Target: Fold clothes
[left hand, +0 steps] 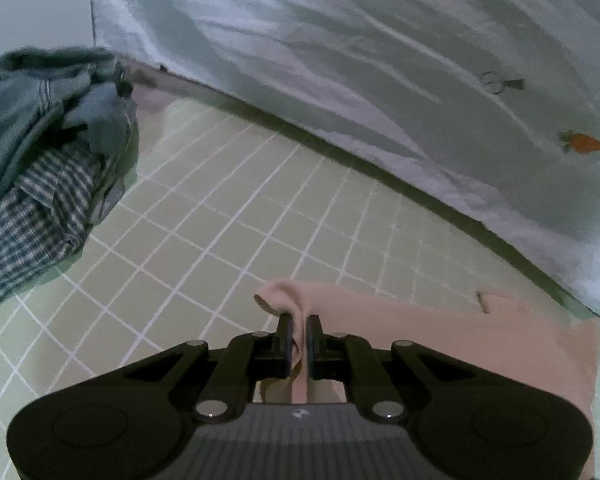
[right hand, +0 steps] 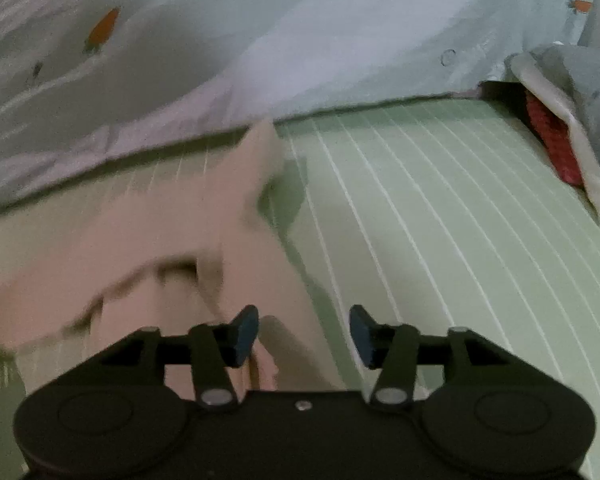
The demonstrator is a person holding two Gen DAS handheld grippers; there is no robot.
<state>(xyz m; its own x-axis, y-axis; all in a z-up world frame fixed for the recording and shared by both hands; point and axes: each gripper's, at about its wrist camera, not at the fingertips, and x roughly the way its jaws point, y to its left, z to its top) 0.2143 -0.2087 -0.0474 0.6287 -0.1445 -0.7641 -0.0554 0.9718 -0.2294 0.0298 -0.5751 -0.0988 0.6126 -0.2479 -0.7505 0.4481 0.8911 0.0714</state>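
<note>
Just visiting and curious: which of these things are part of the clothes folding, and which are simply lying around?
Part of the job:
- pink garment, pinched by the left gripper
- right gripper, jaws apart, nothing between them
- heap of checked and grey clothes, probably waiting
- green grid mat underneath

Lying about:
- carrot-print bedsheet
- red item under grey fabric

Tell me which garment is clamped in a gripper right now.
The pink garment: the left gripper is shut on a fold of it. The plaid clothes pile lies untouched at the mat's far left.
</note>
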